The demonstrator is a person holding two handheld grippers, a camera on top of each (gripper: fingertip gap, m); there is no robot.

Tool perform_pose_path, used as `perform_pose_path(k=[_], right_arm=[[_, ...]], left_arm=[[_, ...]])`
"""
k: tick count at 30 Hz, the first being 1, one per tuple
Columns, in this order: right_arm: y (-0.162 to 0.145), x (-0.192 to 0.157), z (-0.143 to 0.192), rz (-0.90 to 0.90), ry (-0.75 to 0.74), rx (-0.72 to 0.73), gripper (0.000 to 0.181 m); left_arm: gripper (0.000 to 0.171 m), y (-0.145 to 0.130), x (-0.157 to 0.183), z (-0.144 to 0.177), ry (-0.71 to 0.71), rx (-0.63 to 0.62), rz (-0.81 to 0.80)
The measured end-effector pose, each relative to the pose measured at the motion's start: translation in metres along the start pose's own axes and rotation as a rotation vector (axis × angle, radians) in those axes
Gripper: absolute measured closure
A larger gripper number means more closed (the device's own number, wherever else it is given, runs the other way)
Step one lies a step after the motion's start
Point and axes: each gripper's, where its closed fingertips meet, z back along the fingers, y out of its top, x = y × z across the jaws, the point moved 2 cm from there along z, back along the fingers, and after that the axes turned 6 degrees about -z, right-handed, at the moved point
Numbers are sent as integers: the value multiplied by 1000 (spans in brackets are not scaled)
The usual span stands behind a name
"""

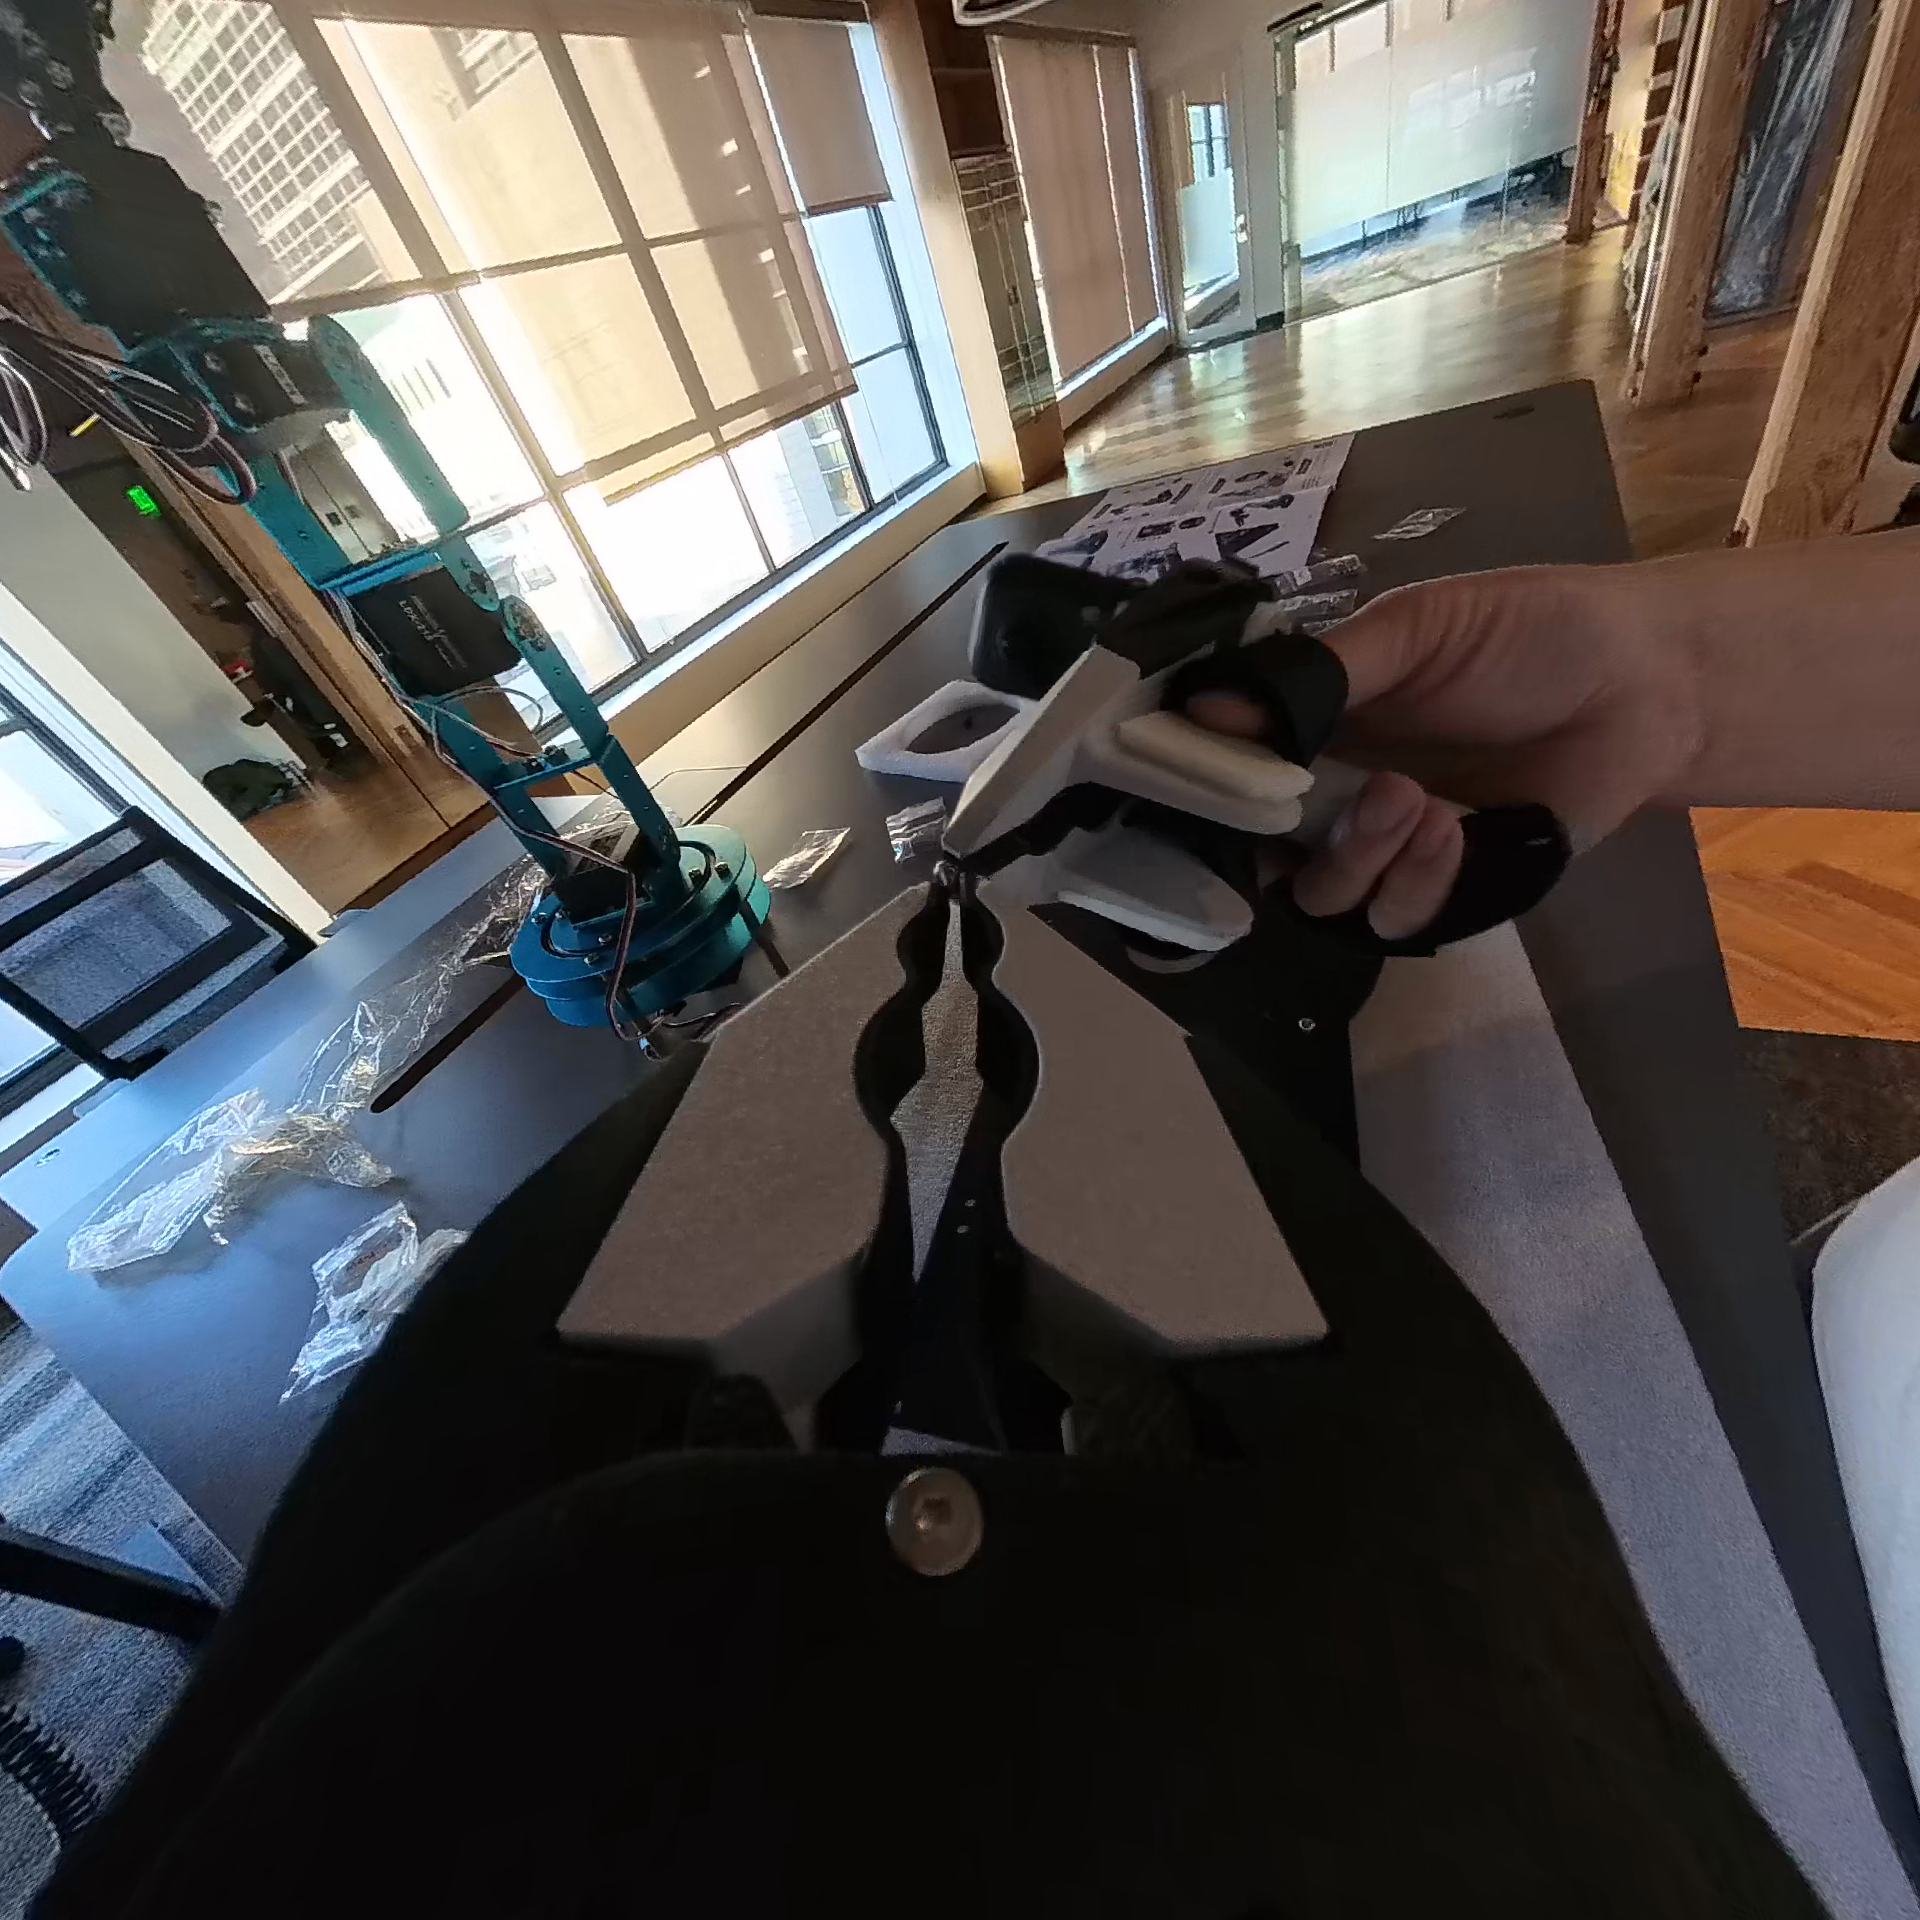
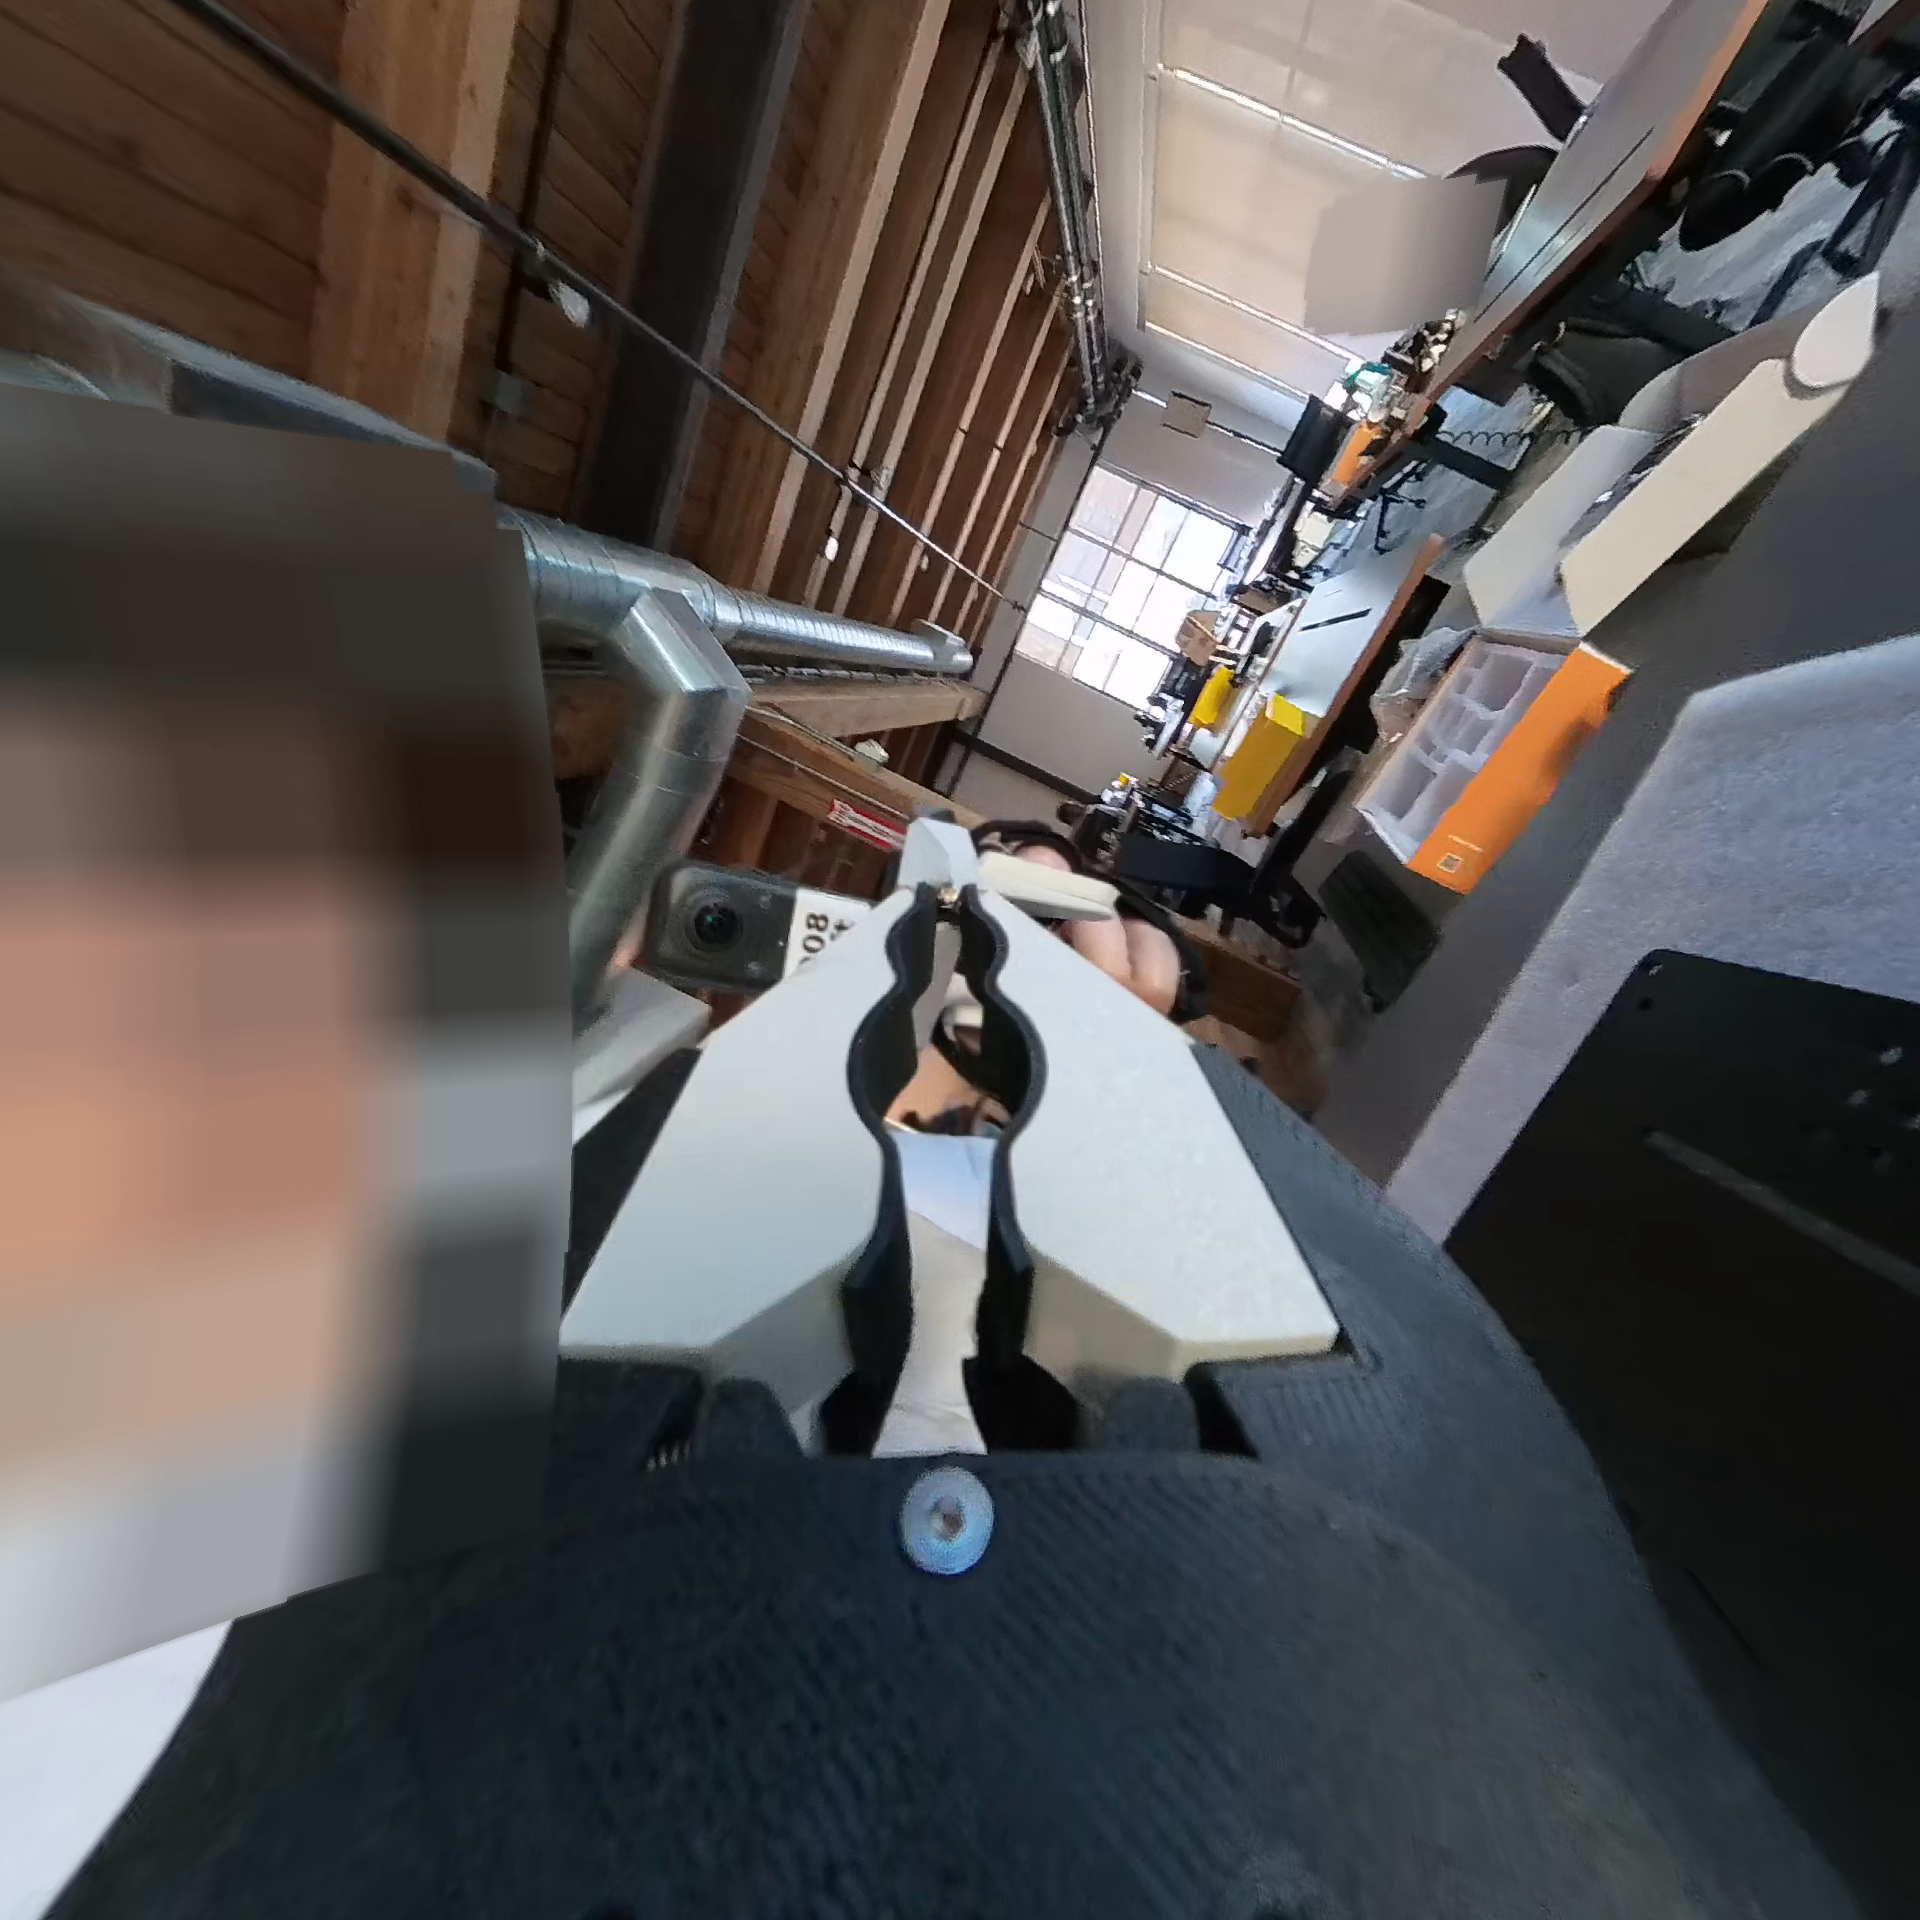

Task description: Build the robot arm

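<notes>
My left gripper (image 1: 951, 906) is shut on a thin dark blue metal strip (image 1: 961, 1195) with small holes. The strip runs up between the fingers to their tips. A small brass-coloured fastener (image 1: 945, 871) sits at the strip's far end. My right gripper (image 1: 951, 844), held by a hand (image 1: 1507, 707), comes in from the right and meets that end tip to tip. In the right wrist view my right gripper (image 2: 948, 900) is shut on the small fastener (image 2: 948, 894). The left gripper (image 2: 935, 842) and its camera (image 2: 717, 925) show just beyond.
A teal robot arm (image 1: 644, 914) stands on the dark table (image 1: 831, 707) to the left. Clear plastic bags (image 1: 260, 1153) lie around it. A printed sheet (image 1: 1216, 509) and a white foam piece (image 1: 935, 732) lie farther back. A grey mat (image 1: 1507, 1195) lies under the grippers. My left and right fingertips are right by each other.
</notes>
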Motion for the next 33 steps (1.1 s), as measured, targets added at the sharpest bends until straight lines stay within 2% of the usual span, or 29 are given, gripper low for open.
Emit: perform_pose_path(k=[5,12,16,33], right_arm=[[3,-1,2,152,-82,-72,171],[-7,-1,-3,204,-136,-210,170],[-5,1,-3,194,-128,-212,180],[-2,9,-3,198,-155,-238,180]], left_arm=[[171,2,5,3,-35,10,16],[171,-2,6,3,-36,-11,6],[171,-3,5,3,-32,-16,9],[171,-11,4,2,-45,-28,22]])
